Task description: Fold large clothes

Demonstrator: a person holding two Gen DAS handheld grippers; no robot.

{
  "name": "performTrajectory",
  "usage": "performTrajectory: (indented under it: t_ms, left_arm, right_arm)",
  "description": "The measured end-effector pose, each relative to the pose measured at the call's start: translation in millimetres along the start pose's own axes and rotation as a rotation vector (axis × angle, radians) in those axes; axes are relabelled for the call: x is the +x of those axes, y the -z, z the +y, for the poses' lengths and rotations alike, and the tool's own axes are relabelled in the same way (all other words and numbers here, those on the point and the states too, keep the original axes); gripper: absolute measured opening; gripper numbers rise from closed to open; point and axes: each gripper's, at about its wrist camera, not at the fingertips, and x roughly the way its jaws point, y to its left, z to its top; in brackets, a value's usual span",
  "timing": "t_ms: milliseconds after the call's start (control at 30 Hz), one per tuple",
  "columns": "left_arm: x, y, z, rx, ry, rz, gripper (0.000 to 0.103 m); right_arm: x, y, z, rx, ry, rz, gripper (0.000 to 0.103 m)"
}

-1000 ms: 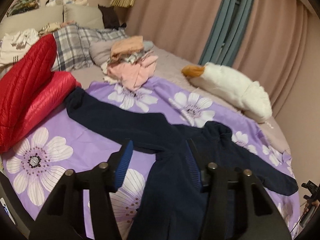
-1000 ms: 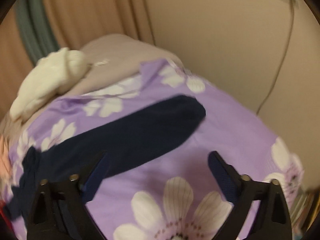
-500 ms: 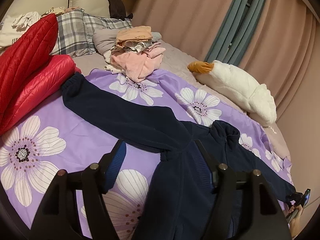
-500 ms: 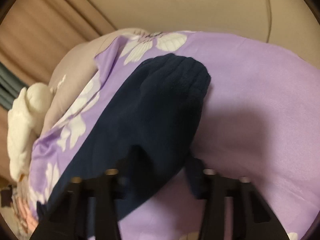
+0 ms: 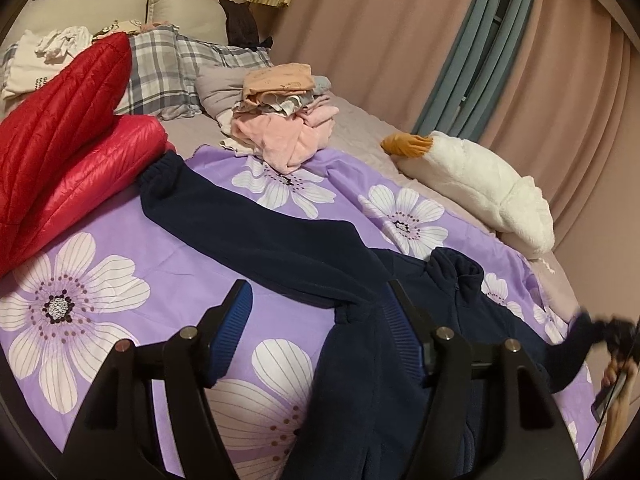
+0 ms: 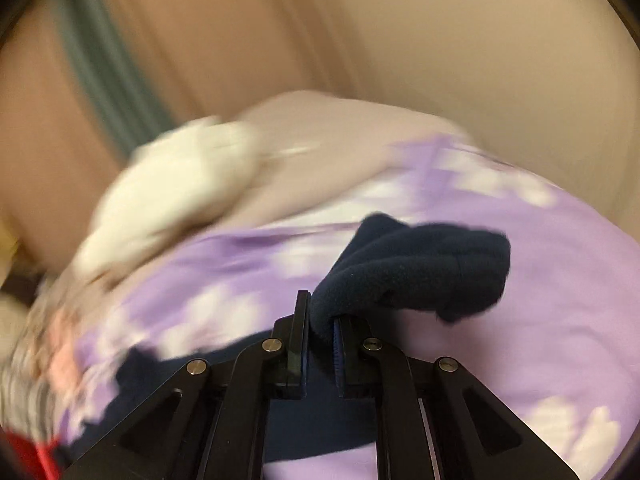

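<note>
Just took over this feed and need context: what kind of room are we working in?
Most likely a home bedroom. The navy fleece jacket lies spread on a bed with a purple floral cover, plaid pillows sit at the head, and long curtains hang along the wall.

The left gripper point(image 5: 318, 314) hovers with jaws spread wide over a navy fleece jacket point(image 5: 360, 344) lying on the purple floral bedspread point(image 5: 80, 280). One sleeve point(image 5: 240, 224) stretches far left toward a red quilted jacket point(image 5: 60, 132). A white plush goose point(image 5: 480, 184) lies far right.
</note>
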Motion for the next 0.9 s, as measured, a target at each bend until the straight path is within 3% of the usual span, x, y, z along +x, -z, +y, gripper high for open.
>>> performTrajectory:
  t_ms: [133,233,333,467,500,600,633,733,833,900]
  left_arm:
    - [-7,2,6,-0.003,-0.003,0.002,0.067]
    - [-10,1,12,0.01,-0.018,0.008,0.068]
    - [-11,2,18,0.028,-0.045,0.015,0.068]
    - [-4,5,26,0.011,-0.025,0.04,0.079]
    - [-1,6,27,-0.005,-0.012,0.05,0.081]
    - [13,9,20,-0.059,0.042,0.094,0.082]
    - [18,11,14,-0.07,0.066,0.114,0.082]
    - [36,19,-14,-0.055,0.128,0.177,0.083]
    - [59,28,-57,0.012,0.161,0.222,0.085]
    - [79,35,-94,0.072,0.172,0.25,0.087]
  right_arm:
    - [13,45,123,-0.133,-0.242,0.082,0.012]
    - [42,83,186,-0.196,-0.283,0.19,0.012]
    - [66,113,213,-0.171,-0.342,0.331,0.012]
    - [52,120,204,-0.166,-0.346,0.366,0.018]
    - [44,113,197,-0.173,-0.325,0.338,0.027]
    - [27,93,174,-0.175,-0.329,0.268,0.067]
    - [20,88,166,-0.181,-0.33,0.239,0.071]
    - [1,77,143,-0.25,-0.27,0.179,0.071]
    - [-11,79,108,-0.322,-0.08,0.135,0.071]
    - [-16,87,81,-0.325,-0.033,0.123,0.072]
